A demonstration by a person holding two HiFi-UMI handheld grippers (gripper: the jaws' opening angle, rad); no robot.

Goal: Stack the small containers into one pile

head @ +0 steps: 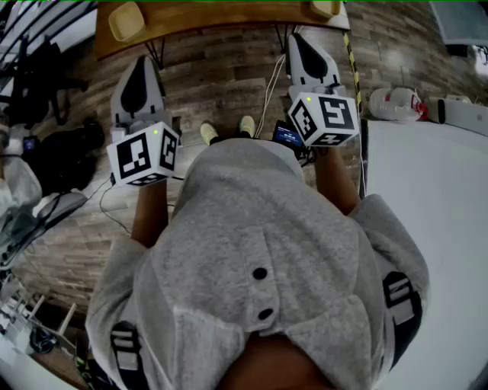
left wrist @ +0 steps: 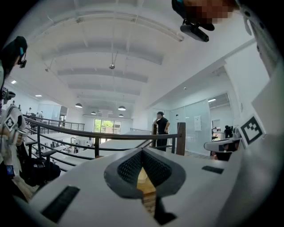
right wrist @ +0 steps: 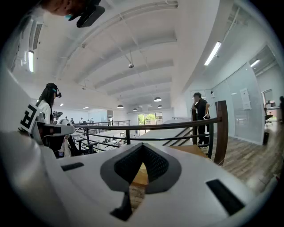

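In the head view a wooden table runs along the top edge. On it sit two small yellow containers, one at the left and one at the right. My left gripper and right gripper are held side by side over the floor, short of the table and pointing toward it. Each has its jaws together at the tips and holds nothing. In the left gripper view the left gripper shows only a sliver of wood behind its pads. The right gripper looks the same.
A white table stands to my right, with plastic bottles beyond its far corner. Black bags and cables lie on the floor at left. A railing and a standing person are far ahead.
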